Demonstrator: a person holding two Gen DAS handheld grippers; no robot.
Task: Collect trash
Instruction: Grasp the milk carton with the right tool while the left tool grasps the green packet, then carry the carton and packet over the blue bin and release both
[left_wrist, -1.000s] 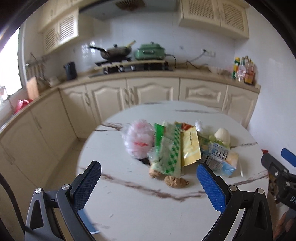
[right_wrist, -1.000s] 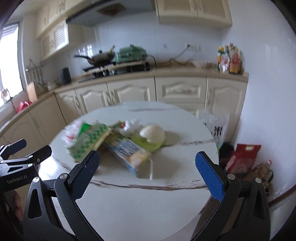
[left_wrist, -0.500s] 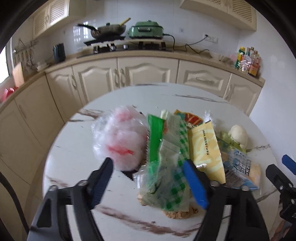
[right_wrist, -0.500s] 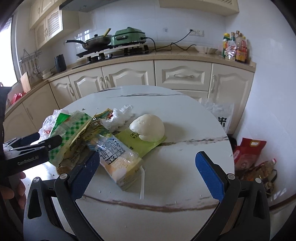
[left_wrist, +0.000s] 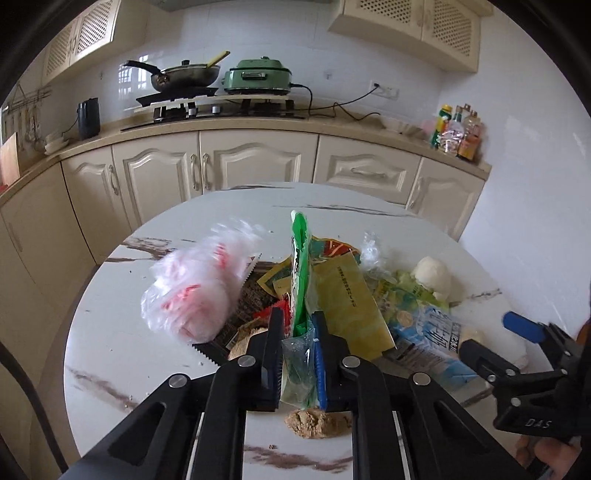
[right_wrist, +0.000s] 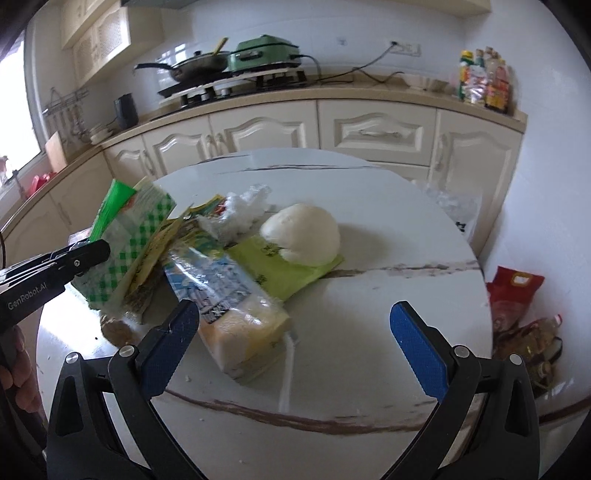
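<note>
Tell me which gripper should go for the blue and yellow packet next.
The right gripper. Its jaws are open and empty, and the blue and yellow packet lies on the table just ahead, between its fingers. The left gripper has just closed on the green checked wrapper, so it is busy.

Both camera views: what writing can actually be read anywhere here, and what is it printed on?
"GenRobot.AI": on the black arm of the left gripper, seen from the right wrist camera.
"DAS": on the black body of the right gripper, seen from the left wrist camera.
Yellow packet: a line of dark print, too small to read.
Blue and clear wrapper: print blurred, unreadable.
Bottles on the counter: labels too small to read.
</note>
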